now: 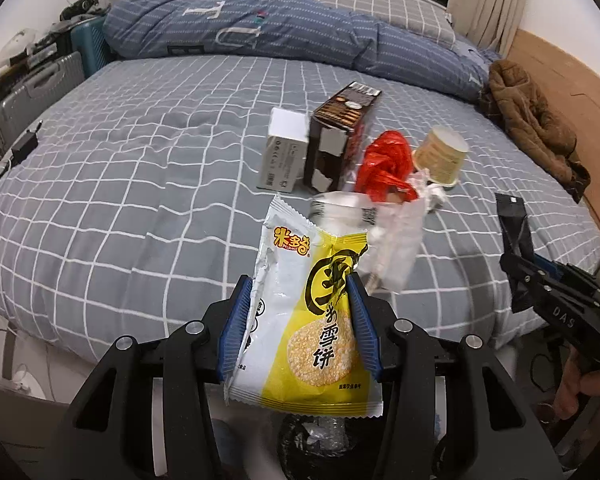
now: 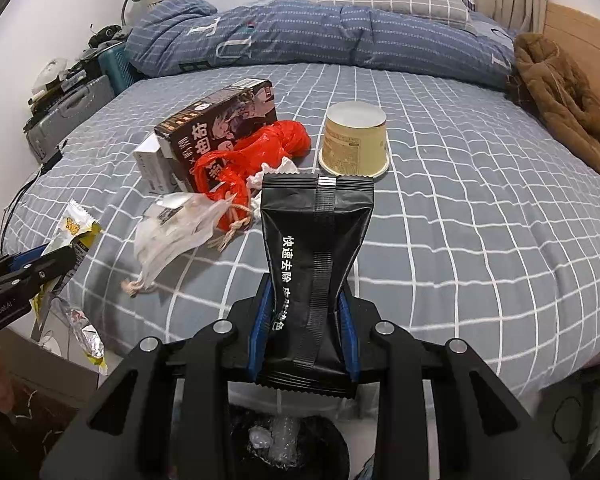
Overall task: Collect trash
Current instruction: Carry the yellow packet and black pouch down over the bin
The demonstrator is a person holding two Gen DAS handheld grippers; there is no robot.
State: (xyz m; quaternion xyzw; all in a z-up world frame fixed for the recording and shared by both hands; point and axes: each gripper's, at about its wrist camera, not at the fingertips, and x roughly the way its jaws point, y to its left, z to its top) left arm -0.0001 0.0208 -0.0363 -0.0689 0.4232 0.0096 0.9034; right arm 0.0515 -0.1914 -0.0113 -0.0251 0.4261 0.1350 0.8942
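A: Where is the grey checked bed (image 2: 460, 208) open?

B: Wide bare sheet lies right of the upturned beige paper cup (image 2: 354, 140), out to the brown jacket (image 2: 568, 100).

A: And left of the cup?

B: Crowded: a crumpled red plastic bag (image 2: 260, 156) just beside it, a dark printed carton (image 2: 220, 120) and a white box (image 2: 152, 164) behind, and a clear plastic bag (image 2: 176, 228) nearer the bed's edge.

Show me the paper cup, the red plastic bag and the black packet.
paper cup (image 2: 354, 148), right wrist view, side wall.
red plastic bag (image 2: 256, 152), right wrist view, crumpled middle.
black packet (image 2: 316, 216), right wrist view, upper body.
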